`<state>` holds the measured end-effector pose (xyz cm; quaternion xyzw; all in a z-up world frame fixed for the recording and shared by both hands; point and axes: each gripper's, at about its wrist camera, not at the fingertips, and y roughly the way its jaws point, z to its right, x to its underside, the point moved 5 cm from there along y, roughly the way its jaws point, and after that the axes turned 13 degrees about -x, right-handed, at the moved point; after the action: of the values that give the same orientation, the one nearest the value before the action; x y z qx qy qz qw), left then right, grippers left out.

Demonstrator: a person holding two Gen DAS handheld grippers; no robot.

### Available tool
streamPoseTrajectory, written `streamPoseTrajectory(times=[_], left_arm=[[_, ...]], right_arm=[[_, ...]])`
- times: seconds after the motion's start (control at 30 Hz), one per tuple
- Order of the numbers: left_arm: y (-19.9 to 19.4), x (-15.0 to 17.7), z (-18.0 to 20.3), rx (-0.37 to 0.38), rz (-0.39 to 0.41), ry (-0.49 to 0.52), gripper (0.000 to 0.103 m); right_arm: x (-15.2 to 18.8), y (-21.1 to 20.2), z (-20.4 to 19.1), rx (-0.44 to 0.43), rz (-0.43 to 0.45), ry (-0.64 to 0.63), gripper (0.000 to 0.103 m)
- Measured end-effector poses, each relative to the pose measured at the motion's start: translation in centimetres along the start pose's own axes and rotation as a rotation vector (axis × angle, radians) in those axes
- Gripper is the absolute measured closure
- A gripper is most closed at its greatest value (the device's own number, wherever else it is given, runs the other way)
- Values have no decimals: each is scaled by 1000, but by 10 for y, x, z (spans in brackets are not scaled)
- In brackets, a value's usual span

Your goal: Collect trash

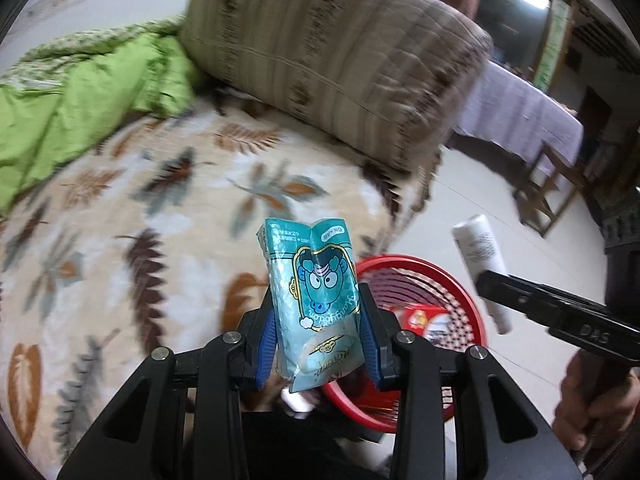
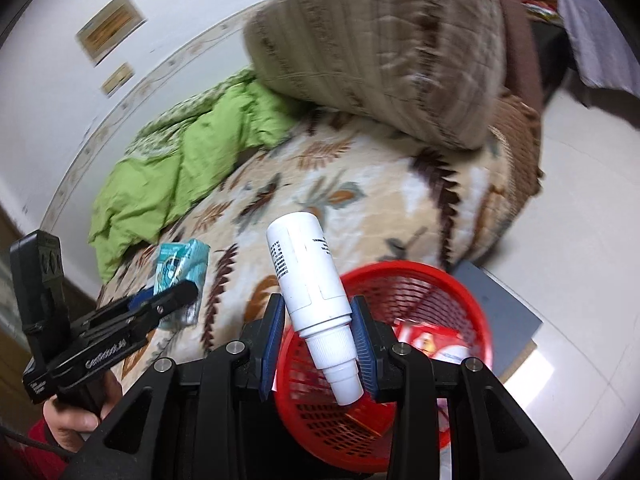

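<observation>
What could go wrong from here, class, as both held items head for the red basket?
1. The white bottle sits tilted in the right tongs, so it might slip early.
2. The teal packet in the left tongs is light and could miss the red basket.
3. Both tongs converge and could collide.

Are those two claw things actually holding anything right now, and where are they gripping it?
Yes. The left gripper pinches a teal snack packet by its lower half; the right gripper clamps a white bottle near its neck, cap end nearest the camera.
</observation>
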<state>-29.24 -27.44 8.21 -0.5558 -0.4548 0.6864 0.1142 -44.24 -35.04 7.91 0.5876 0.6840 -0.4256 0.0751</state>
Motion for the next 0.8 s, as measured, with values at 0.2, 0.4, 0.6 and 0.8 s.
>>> streamPoseTrajectory(times=[0.2,0.4,0.6,0.8], left_arm=[[17,9,34,47,-53,58,67],[30,14,50,87,-95,89,61],[31,17,48,91,-99,73,52],[22,13,38,67,-61,53,40]], right_arm=[[4,-2,22,32,6,52,67],[8,2,37,65,-7,83,66],[11,3,42,87,-13,91,59],[10,3,36,98,-7,88,59]])
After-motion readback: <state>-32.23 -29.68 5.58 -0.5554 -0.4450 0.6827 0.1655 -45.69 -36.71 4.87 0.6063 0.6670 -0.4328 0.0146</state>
